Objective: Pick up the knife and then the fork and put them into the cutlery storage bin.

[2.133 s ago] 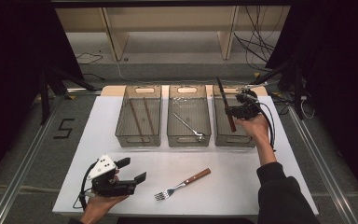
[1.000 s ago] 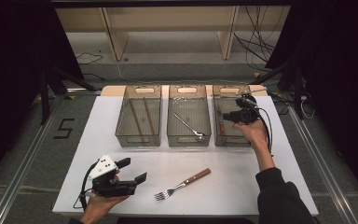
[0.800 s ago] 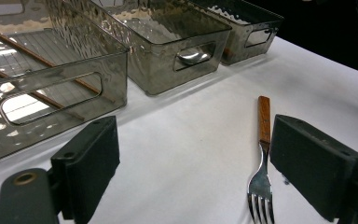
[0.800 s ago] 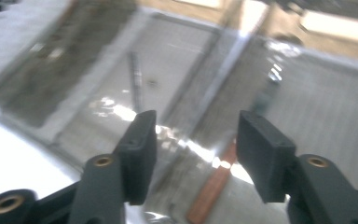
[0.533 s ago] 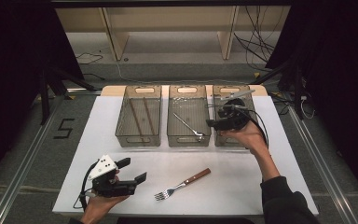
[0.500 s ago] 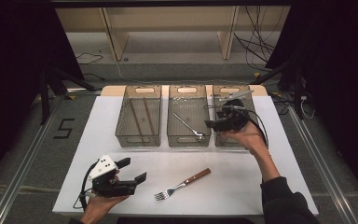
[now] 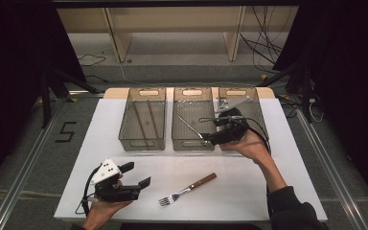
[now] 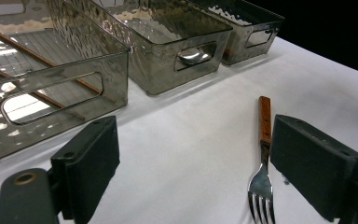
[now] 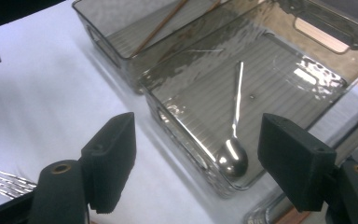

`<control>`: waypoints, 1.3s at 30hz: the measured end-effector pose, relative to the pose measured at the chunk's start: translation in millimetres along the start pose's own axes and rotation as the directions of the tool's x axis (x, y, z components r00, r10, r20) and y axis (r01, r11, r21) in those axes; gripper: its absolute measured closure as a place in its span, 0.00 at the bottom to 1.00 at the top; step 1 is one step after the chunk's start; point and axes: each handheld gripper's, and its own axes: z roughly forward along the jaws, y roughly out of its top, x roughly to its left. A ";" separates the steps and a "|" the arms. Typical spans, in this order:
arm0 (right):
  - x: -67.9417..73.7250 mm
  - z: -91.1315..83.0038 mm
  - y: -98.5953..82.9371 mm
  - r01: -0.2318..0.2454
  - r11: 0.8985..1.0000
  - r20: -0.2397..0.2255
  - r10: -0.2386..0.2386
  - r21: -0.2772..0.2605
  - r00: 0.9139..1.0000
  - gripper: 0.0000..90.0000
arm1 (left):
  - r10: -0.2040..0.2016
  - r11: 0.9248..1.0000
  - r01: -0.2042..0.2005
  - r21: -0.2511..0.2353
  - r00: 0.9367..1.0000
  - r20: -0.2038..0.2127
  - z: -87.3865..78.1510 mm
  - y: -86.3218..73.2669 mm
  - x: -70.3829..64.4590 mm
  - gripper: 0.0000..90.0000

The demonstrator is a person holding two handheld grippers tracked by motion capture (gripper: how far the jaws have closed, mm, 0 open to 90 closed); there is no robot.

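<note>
A fork (image 7: pixel 187 189) with a wooden handle lies on the white table (image 7: pixel 268 191), tines toward the near edge. My left gripper (image 7: pixel 136 175) rests open just left of it. In the left gripper view the fork (image 8: pixel 262 154) lies close to the right jaw of the gripper (image 8: pixel 200 172). Three clear grey bins stand in a row. My right gripper (image 7: pixel 205 130) hovers open and empty over the front of the middle bin (image 7: pixel 191 96) and the right bin (image 7: pixel 256 103). In the right gripper view the spoon (image 9: pixel 235 140) lies in the middle bin below the gripper (image 9: pixel 196 163).
The left bin (image 7: pixel 143 93) holds two chopsticks (image 7: pixel 146 120). The right gripper and hand hide most of the right bin's inside. Fork tines (image 9: pixel 9 182) show at the left edge of the right gripper view. Shelving and cables stand beyond the table.
The right gripper held a long dark item upright over the right bin 2.1 s ago. It now holds nothing and has swung left and nearer, toward the middle bin's front. The left gripper stayed put.
</note>
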 end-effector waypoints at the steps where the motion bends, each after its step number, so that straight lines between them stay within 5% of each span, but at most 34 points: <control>1: 1.8 0.4 0.2 0.009 1.000 -0.007 -0.009 0.001 1.000 0.32 | 0.000 1.000 0.000 0.000 1.000 0.000 0.0 0.0 0.0 0.17; 9: 15.8 4.8 1.1 0.061 0.998 -0.048 -0.060 0.015 0.997 0.31 | -0.001 1.000 0.001 0.000 1.000 0.001 0.0 0.0 0.1 0.17; 25: 38.9 16.4 -3.9 0.165 0.983 -0.142 -0.153 0.082 0.978 0.27 | 0.003 1.000 -0.003 -0.002 1.000 0.006 -0.5 0.3 0.0 0.17; 39: 57.0 39.9 -18.4 0.315 0.917 -0.218 -0.265 0.243 0.939 0.28 | 0.001 1.000 -0.001 0.000 1.000 0.007 -0.3 0.2 0.2 0.17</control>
